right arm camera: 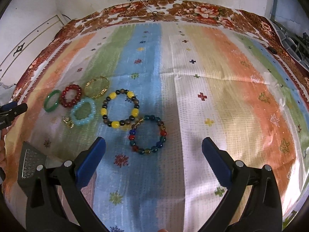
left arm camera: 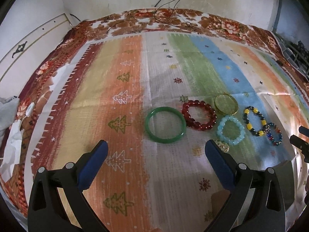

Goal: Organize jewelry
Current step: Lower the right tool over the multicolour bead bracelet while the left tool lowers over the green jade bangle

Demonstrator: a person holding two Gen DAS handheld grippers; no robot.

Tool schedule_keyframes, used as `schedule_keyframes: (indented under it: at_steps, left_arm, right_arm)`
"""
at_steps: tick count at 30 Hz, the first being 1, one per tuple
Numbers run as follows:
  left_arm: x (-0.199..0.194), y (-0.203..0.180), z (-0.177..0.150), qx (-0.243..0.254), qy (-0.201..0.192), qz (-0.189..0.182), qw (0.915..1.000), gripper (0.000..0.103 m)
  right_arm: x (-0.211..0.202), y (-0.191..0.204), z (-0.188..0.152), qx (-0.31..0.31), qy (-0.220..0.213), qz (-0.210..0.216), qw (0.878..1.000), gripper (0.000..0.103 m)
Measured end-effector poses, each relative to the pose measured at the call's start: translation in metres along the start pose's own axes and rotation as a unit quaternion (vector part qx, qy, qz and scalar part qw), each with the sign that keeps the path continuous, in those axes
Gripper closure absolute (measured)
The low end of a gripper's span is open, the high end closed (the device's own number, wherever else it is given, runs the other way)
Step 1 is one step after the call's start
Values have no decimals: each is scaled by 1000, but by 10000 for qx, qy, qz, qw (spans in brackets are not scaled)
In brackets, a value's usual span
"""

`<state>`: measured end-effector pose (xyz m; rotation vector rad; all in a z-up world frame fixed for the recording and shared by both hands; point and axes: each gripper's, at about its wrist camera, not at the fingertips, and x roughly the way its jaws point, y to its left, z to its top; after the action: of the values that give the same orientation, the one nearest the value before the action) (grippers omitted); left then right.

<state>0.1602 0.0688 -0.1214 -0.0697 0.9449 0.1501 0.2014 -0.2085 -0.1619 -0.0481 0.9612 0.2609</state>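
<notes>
Both grippers, left [left arm camera: 156, 150] and right [right arm camera: 154, 147], gape empty, poised short of the green bangle [left arm camera: 165, 124] and bead bracelets beside it.

A striped, patterned cloth [right arm camera: 193, 100] covers the surface. On it lie a green bangle [left arm camera: 165, 124], red bead bracelet [left arm camera: 199, 117], gold bangle [left arm camera: 226, 104], light-blue bead bracelet [left arm camera: 231, 132], yellow-and-dark bead bracelet [right arm camera: 119, 108] and multicoloured bead bracelet [right arm camera: 147, 135].
</notes>
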Motion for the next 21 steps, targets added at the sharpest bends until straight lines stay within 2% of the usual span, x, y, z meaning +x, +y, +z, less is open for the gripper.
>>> schedule_keyframes:
  at_steps: [14, 21]
  left_arm:
    - [51, 13, 10, -110, 361, 149, 9992, 5]
    - [76, 19, 14, -202, 514, 242, 9982, 5]
  right_arm:
    - [38, -14, 6, 33, 350, -442, 9984, 5]
    - [60, -13, 3, -26, 503, -517, 9974, 5]
